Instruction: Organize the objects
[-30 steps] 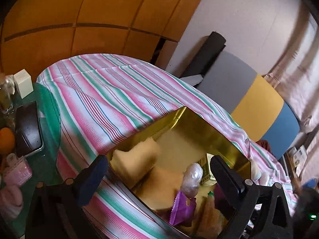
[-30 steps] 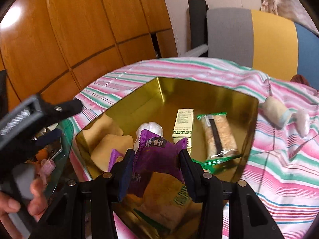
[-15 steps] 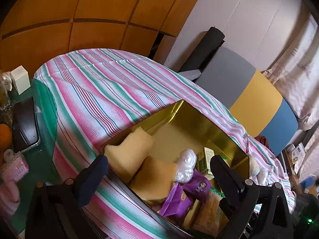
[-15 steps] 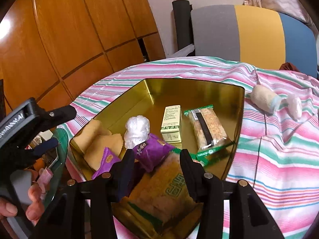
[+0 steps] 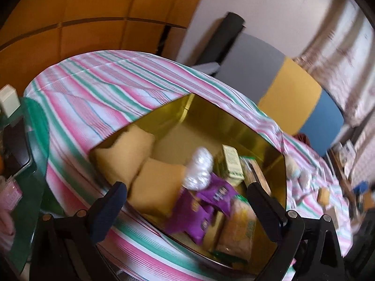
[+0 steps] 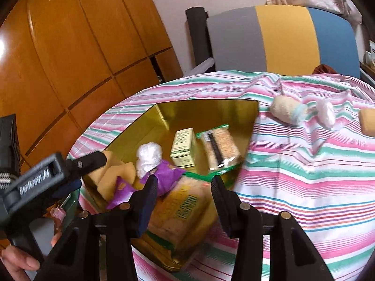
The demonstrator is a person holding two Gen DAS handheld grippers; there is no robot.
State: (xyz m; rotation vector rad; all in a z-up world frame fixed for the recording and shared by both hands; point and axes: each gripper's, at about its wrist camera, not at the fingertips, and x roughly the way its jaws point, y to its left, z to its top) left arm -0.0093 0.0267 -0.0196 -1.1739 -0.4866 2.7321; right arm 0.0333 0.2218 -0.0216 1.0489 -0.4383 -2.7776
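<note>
An open gold tin sits on the striped cloth. Inside lie two purple packets, a white wrapped ball, a pale green box, a cracker bar in a green wrapper, a yellow cracker pack and two yellow pillow packs. My right gripper hovers over the tin's near corner, jaws apart and empty. My left gripper stands wide open above the tin's near rim, holding nothing. It also shows in the right wrist view, where one of its fingers reaches in from the left.
On the cloth right of the tin lie a beige roll, a white round piece and a yellow block. A green glass side table with a phone stands left. A grey, yellow and blue chair is behind.
A second ago my right gripper held a purple packet; it has let go, and the packet now lies in the tin. Both grippers have drawn back a little from the tin.
</note>
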